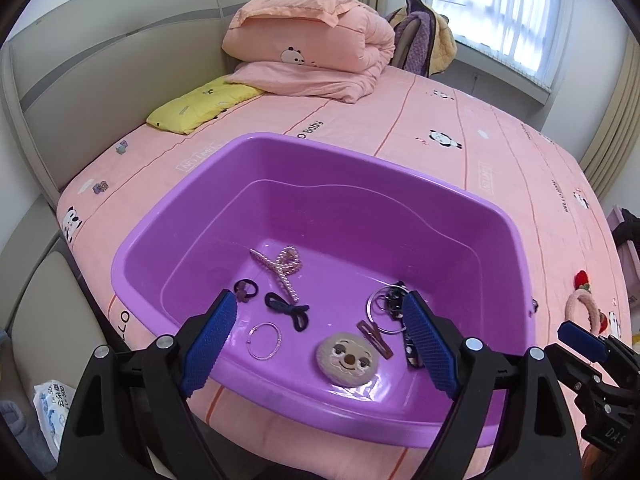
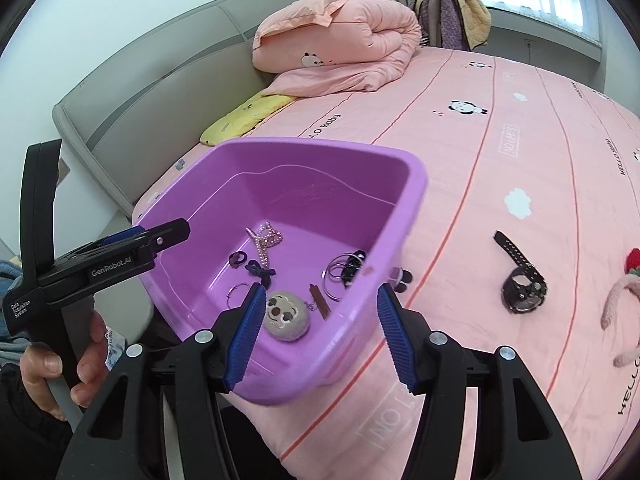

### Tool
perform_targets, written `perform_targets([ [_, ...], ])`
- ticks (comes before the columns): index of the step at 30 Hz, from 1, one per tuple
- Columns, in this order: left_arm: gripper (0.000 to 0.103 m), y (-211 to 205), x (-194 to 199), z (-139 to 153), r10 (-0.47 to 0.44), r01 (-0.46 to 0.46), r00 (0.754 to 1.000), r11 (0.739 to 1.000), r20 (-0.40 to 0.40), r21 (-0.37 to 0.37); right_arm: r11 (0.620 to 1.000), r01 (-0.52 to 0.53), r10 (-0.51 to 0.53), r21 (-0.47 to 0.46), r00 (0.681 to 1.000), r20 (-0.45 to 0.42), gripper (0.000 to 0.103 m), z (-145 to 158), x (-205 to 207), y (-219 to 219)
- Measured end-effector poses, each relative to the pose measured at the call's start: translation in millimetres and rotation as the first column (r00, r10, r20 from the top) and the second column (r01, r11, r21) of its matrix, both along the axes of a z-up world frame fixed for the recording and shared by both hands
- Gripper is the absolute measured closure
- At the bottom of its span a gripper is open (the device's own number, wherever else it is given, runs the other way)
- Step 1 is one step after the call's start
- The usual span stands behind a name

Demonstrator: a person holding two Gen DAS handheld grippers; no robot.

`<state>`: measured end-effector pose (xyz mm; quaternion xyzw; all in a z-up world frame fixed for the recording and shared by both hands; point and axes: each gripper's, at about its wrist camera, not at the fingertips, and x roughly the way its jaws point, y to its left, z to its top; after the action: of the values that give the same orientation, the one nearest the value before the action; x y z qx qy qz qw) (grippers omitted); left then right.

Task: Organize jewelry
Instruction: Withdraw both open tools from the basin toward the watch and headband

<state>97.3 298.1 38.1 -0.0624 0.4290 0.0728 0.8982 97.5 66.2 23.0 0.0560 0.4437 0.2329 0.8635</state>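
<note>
Pink bed (image 2: pixel 460 168), purple basin (image 1: pixel 460 196) of jewelry under left tool (image 1: pixel 320 340), gaping

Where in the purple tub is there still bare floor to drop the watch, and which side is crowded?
The purple tub has bare floor along its far half, beyond the pearl clip up to the back wall. The near half is crowded: round plush face, brown clip, metal rings, black hair ties. The black watch lies on open bedsheet outside the tub.
</note>
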Motion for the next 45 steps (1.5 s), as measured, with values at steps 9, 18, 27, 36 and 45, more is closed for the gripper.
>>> perform_targets([
  [9,0.012,-64,-24,14,-0.099,0.100,0.994,0.995,0.039,-0.025,0.991,0.130,-0.130,0.026,0.991,0.007,0.044,-2,-34,-89],
  [18,0.008,-147,-35,17,-0.214,0.217,0.975,0.975,0.051,-0.052,0.940,0.339,-0.338,0.027,0.941,-0.020,0.042,-20,-75,-210],
  [27,0.007,-236,-37,9,-0.347,0.350,0.935,0.936,0.079,-0.035,0.843,0.538,-0.536,0.011,0.842,-0.064,0.041,-48,-109,-317],
  [36,0.007,-300,-14,-36,-0.368,0.368,0.930,0.925,0.023,-0.095,0.775,0.632,-0.631,-0.026,0.770,-0.095,0.041,-75,-111,-379],
  [45,0.007,-332,30,-95,-0.338,0.330,0.937,0.939,-0.084,-0.100,0.752,0.659,-0.656,-0.029,0.743,-0.131,0.041,-105,-75,-409],
])
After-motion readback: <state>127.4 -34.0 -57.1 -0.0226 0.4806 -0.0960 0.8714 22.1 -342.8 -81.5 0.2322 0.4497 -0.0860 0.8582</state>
